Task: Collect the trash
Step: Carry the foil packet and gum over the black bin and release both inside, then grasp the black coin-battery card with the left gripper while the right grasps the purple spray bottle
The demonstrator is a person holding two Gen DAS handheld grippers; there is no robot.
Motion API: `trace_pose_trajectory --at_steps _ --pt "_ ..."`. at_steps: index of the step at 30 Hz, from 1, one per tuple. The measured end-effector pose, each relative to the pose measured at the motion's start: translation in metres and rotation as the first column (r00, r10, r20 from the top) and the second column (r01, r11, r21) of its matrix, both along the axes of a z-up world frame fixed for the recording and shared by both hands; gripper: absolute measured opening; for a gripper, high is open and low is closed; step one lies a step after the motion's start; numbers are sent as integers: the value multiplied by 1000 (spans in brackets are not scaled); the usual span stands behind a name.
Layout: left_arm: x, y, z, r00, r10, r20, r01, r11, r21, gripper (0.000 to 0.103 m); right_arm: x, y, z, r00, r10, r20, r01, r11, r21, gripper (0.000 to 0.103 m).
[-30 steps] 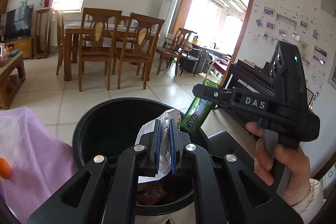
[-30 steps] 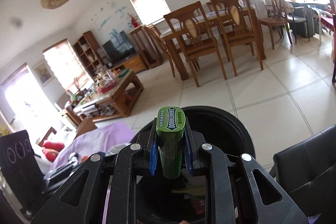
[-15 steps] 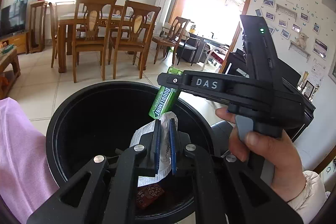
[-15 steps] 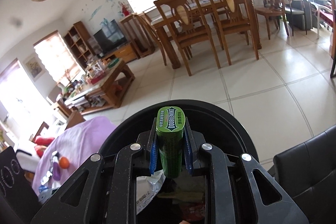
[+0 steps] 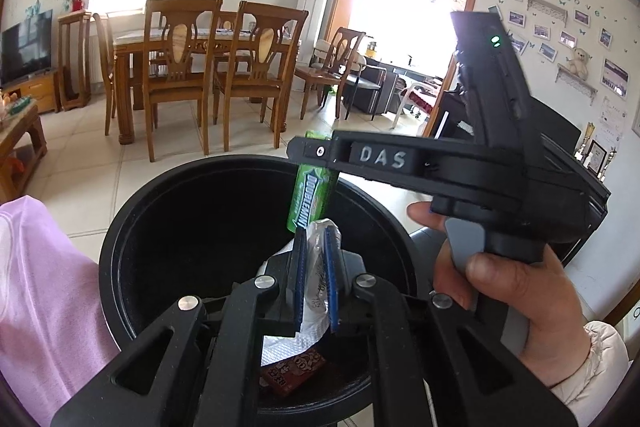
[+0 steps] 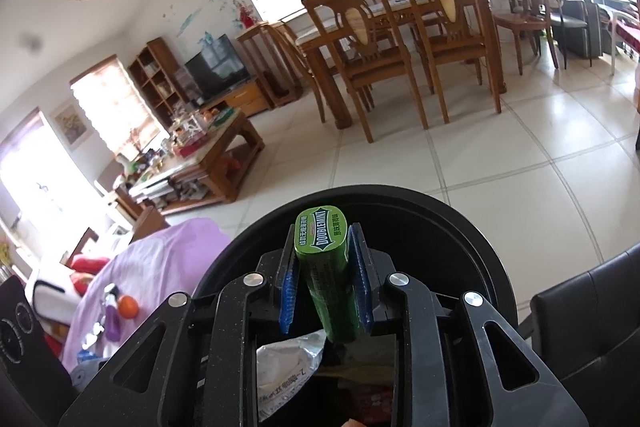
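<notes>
Over the open mouth of the black bin [image 5: 120,227] with both tools: left gripper [image 5: 315,255] pinched shut on a crumpled white-and-silver wrapper [image 5: 314,279], just inside the near rim; right gripper [image 6: 324,267] parted slightly wider than the green gum pack [image 6: 320,239], with a sliver of gap along one blue pad and the pack leaning between the fingers, seemingly loose and not clamped. Likely to drop straight in, but worth watching for a hang-up: tilted like that, could wedge against one pad or land on the wrapper and the left fingers directly beneath, then bounce toward the rim or out onto the tiled floor. Same worry for the wrapper: light and springy, may cling to a pad on release or drift over the near edge if let go too high. Better to keep the two tools from crowding each other, being almost stacked above the same side of the bin. Already at the bottom: a red printed packet [image 5: 294,373]. Pressed against the bin's left side: a purple cloth [image 5: 40,287], carrying an orange fruit [image 6: 128,307] and some small bits, too blurred to name. Just off the right rim: a black chair [image 6: 592,307]. Nothing across the opening itself.
</notes>
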State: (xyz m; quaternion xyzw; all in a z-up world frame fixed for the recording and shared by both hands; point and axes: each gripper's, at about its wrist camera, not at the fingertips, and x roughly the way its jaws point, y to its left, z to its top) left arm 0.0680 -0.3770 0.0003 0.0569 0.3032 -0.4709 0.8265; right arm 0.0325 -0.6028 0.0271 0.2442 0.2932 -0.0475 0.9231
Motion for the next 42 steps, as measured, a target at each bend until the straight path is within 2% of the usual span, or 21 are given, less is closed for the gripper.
trace_pose_trajectory --at_steps 1,3,6,8,9,10,12,15,19,23,25,29,33,35,37,40,42 --pt "-1 0 0 1000 5 10 -5 1000 5 12 -1 0 2 1000 4 6 -4 1000 1 31" --pt "-1 -3 1 1000 13 23 -13 1000 22 12 -3 1 7 1000 16 21 -16 1000 2 49" --pt "-2 -7 0 999 28 30 -29 998 56 15 -9 2 13 999 13 41 -13 1000 -2 57" --pt "-2 -8 -1 999 37 36 -39 997 69 41 -14 1 16 999 10 53 -10 1000 5 63" --pt "-2 -7 0 997 54 53 -57 996 70 69 -17 1 17 998 5 60 -5 1000 7 66" --pt "-4 -5 1 995 71 76 -76 995 63 85 -19 1 18 998 -1 65 0 1000 9 68" --pt "-6 -1 6 989 90 118 -96 994 46 89 -25 -1 20 997 -9 72 8 1000 15 76" --pt "-7 1 9 984 110 139 -118 992 51 98 -32 -1 19 997 -16 70 13 999 30 81" --pt "-7 3 11 983 119 142 -129 990 62 98 -41 -1 17 998 -24 61 20 998 62 93" --pt "-10 7 14 981 126 150 -137 988 66 98 -52 2 17 998 -26 55 21 996 87 94" --pt "-13 9 15 979 129 159 -143 987 79 98 -57 5 19 999 -24 42 20 995 95 98" --pt "-21 20 18 972 134 191 -158 981 116 98 -58 14 20 1000 -7 -21 9 994 112 98" --pt "-25 45 21 966 150 209 -183 972 146 98 -54 27 20 994 -68 -84 76 993 92 98" --pt "-23 64 24 961 178 213 -212 966 149 98 -52 37 20 991 -95 -99 100 994 39 98" --pt "-20 86 27 956 209 204 -240 960 141 98 -46 51 21 989 -92 -115 81 993 -91 98" --pt "-9 125 29 943 280 178 -305 943 134 98 -36 79 20 982 -129 -136 82 948 -307 98" --pt "1 154 29 930 332 154 -352 927 126 98 -32 96 17 980 -140 -138 82 929 -362 98"
